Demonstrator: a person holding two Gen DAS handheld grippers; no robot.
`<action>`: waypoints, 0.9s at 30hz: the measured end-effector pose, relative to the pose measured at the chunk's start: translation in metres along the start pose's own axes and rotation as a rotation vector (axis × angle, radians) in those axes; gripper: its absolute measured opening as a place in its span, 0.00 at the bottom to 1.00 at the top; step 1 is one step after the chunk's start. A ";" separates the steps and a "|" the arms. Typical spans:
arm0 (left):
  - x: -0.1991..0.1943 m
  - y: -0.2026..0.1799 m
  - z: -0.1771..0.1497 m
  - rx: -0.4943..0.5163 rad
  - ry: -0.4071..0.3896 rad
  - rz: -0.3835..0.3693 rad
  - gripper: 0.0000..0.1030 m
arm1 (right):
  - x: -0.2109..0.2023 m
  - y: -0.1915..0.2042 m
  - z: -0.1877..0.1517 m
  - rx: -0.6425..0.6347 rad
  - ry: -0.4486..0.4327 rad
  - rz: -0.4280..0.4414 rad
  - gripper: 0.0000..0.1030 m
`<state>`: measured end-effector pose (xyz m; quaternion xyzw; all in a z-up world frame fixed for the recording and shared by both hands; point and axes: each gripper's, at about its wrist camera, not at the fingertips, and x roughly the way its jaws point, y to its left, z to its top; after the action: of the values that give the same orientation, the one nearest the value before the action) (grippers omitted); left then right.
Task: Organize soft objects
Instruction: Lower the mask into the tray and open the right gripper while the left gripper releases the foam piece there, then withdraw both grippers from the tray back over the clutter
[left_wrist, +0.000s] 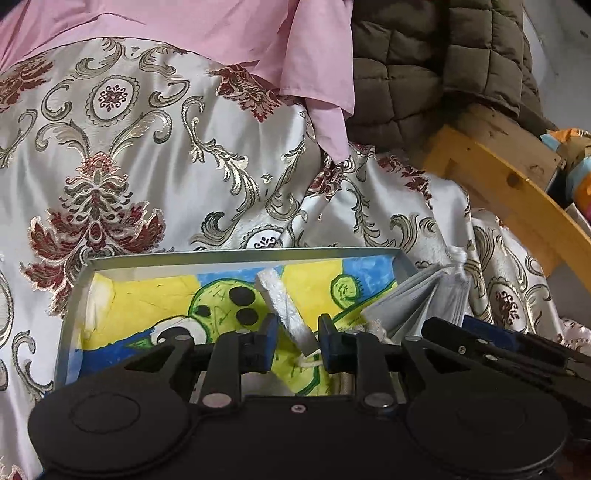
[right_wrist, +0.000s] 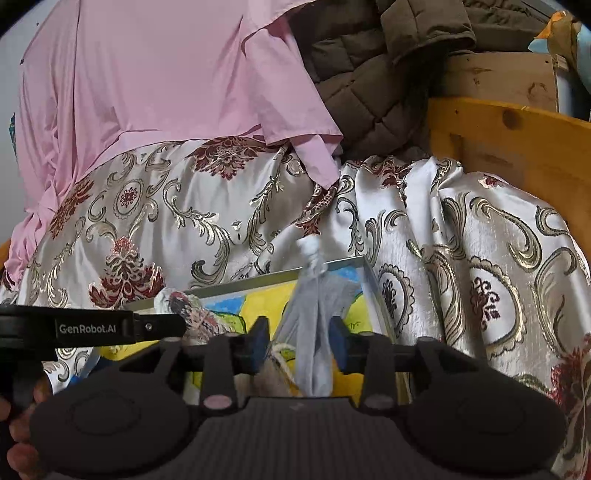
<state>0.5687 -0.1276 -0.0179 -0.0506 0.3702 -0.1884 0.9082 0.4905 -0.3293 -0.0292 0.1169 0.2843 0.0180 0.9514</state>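
A framed painting (left_wrist: 155, 306) and pink shirt (left_wrist: 207, 29) lie on brocade-covered bedding (left_wrist: 155, 173).

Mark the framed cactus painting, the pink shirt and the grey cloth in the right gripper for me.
framed cactus painting (left_wrist: 147, 291): left wrist view, yellow canvas area.
pink shirt (right_wrist: 155, 74): right wrist view, broad upper panel.
grey cloth (right_wrist: 314, 317): right wrist view, bunched middle between the fingers.

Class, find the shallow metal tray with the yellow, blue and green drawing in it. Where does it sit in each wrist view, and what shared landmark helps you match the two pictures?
Left wrist view: the metal tray fills the lower centre, just beyond the fingers.
Right wrist view: the tray lies lower centre, tilted, partly hidden by a grey cloth.
Shared landmark: the pink garment draped above the patterned fabric.
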 end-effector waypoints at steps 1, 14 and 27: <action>-0.001 0.000 -0.001 -0.002 -0.002 0.005 0.26 | -0.002 0.000 -0.001 -0.001 -0.002 0.001 0.50; -0.056 -0.012 -0.038 0.029 -0.115 0.025 0.69 | -0.054 0.002 -0.024 -0.022 -0.081 -0.002 0.77; -0.196 -0.030 -0.110 -0.009 -0.409 0.017 0.93 | -0.179 0.024 -0.059 -0.095 -0.257 0.003 0.92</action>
<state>0.3552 -0.0756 0.0373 -0.0889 0.1795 -0.1648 0.9658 0.3093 -0.3112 0.0250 0.0737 0.1587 0.0178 0.9844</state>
